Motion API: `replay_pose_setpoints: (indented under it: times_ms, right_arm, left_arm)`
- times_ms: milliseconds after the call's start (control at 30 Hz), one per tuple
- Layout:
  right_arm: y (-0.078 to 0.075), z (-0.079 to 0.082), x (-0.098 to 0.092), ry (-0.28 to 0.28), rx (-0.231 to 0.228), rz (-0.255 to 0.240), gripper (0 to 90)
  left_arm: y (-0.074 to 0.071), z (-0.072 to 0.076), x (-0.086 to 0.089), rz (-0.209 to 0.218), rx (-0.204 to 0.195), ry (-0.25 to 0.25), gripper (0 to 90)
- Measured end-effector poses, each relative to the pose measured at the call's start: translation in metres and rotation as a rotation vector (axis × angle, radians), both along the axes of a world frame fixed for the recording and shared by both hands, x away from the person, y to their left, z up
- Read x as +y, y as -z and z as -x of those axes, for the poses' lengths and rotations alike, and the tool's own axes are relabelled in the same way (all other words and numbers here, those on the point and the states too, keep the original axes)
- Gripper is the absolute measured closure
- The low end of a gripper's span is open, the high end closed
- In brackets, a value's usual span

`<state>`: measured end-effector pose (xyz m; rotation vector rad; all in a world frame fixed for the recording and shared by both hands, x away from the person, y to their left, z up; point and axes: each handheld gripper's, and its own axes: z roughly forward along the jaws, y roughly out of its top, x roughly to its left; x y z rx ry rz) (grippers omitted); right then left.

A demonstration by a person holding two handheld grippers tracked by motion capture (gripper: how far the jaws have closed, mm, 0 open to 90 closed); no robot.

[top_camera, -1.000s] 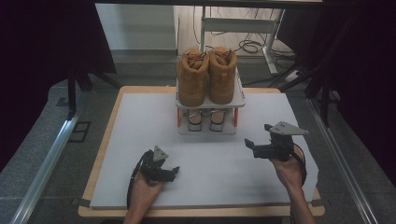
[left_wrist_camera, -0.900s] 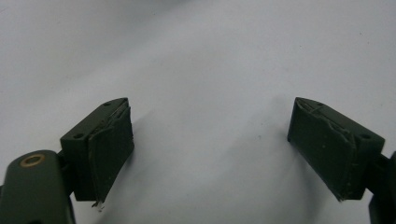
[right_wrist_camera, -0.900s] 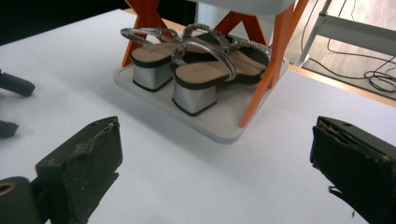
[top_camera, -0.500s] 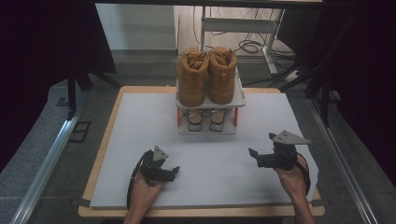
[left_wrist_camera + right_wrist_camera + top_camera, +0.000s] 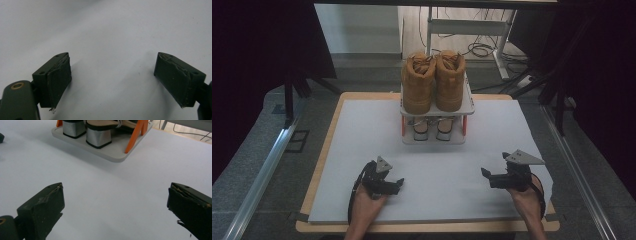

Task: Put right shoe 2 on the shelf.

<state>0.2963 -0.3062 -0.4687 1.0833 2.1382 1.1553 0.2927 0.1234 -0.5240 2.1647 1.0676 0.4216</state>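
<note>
The left gripper [image 5: 398,183] rests low on the white desk [image 5: 362,130], fingers [image 5: 58,80] spread and empty. Between the hands, farther back, stands the two-tier shoe rack [image 5: 437,107] — tan boots [image 5: 433,80] on top, heeled sandals [image 5: 96,136] below. The right gripper [image 5: 485,174] hovers near the desk's right edge, fingers [image 5: 46,206] released — well apart from the rack.
</note>
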Motion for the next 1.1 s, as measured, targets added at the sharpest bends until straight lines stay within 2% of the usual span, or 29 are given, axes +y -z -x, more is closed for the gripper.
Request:
replay_pose_setpoints:
  times_ms: [267,667,833,1000,1100]
  right_arm:
    - [0.017,0.004,-0.005,0.014,0.034,0.012,1.1]
    - [0.042,0.005,-0.003,0.016,0.108,0.057,1.3]
    - [0.050,0.003,-0.002,0.016,0.144,0.073,1.3]
    - [0.053,0.001,0.003,0.009,0.182,0.115,2.8]
    - [0.053,-0.001,0.001,0.010,0.199,0.100,2.4]
  left_arm:
    - [0.000,0.000,0.000,-0.001,-0.001,0.000,14.1]
    - [0.000,0.000,0.000,-0.001,-0.003,0.000,14.2]
    - [0.000,0.000,0.000,-0.002,-0.003,0.000,14.1]
    - [0.000,0.000,0.000,-0.002,-0.002,0.001,14.2]
    - [0.000,0.000,0.000,0.003,0.001,-0.001,14.1]
